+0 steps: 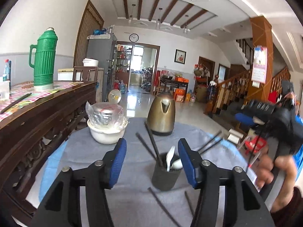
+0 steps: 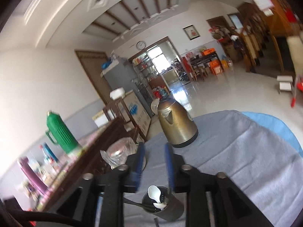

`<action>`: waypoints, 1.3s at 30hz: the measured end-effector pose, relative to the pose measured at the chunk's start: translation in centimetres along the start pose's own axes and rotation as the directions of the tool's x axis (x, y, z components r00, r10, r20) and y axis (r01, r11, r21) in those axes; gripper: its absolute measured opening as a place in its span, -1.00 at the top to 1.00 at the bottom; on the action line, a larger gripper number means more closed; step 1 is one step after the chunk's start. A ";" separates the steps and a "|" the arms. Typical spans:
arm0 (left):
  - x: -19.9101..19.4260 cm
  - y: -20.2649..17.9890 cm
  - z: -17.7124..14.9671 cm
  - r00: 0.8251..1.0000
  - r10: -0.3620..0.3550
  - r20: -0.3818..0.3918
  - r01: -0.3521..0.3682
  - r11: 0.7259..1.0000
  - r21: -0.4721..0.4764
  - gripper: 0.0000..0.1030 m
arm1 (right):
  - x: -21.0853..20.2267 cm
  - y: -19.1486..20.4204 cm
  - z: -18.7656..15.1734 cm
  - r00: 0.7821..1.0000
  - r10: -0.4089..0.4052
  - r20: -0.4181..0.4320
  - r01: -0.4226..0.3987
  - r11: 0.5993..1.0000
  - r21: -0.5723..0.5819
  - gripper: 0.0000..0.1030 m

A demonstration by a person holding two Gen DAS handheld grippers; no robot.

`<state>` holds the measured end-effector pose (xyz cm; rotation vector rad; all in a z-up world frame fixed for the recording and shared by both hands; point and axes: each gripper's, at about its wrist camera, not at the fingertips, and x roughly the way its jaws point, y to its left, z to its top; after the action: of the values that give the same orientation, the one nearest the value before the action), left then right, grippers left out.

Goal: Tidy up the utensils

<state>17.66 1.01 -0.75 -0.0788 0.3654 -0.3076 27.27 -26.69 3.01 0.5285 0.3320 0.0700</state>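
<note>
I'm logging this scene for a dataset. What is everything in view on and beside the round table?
Utensil cup: one, dark, table centre, holding chopsticks and spoons.
Spoons: two, white, in cup.
Chopsticks: several, dark, in cup; two more lie on the cloth.
Kettle: one, bronze, far side.
Bowl: one, white, plastic-wrapped dish on top.
Thermos: one, green, wooden side table.
Left gripper: open, around cup.
Right gripper: open, above cup.

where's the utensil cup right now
In the left wrist view the dark utensil cup stands on the grey cloth, near side of the brass kettle.
</note>
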 end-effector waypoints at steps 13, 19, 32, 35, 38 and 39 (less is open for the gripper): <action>0.4 -2.6 -7.5 0.941 0.042 -0.336 -0.052 0.998 -0.021 -0.37 | -7.7 -8.9 -3.9 0.989 -0.139 -0.049 0.146 0.969 0.199 -0.34; -1.5 -3.7 -9.8 0.914 0.088 -0.395 -0.076 0.996 0.044 -0.37 | -9.1 -10.7 -6.2 0.976 -0.145 -0.162 0.177 0.962 0.207 -0.33; -6.5 -4.7 -9.5 0.933 0.164 -0.321 -0.132 0.984 0.118 -0.37 | -11.9 -6.0 -8.2 0.973 -0.088 -0.212 0.117 0.985 0.129 -0.31; -7.3 -4.8 -9.2 0.937 0.191 -0.293 -0.155 0.978 0.143 -0.39 | -12.1 -4.9 -8.6 0.971 -0.081 -0.223 0.107 0.988 0.107 -0.31; -8.1 -4.6 -9.0 0.938 0.213 -0.274 -0.176 0.972 0.153 -0.40 | -12.5 -4.0 -8.9 0.970 -0.072 -0.231 0.095 0.991 0.089 -0.31; -8.3 -4.5 -9.0 0.938 0.217 -0.271 -0.180 0.971 0.156 -0.40 | -12.6 -3.6 -9.0 0.970 -0.073 -0.231 0.093 0.993 0.077 -0.30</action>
<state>5.75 -0.93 -5.75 0.1312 0.6356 -0.1399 12.31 -27.34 -2.37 0.5935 0.5832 0.0348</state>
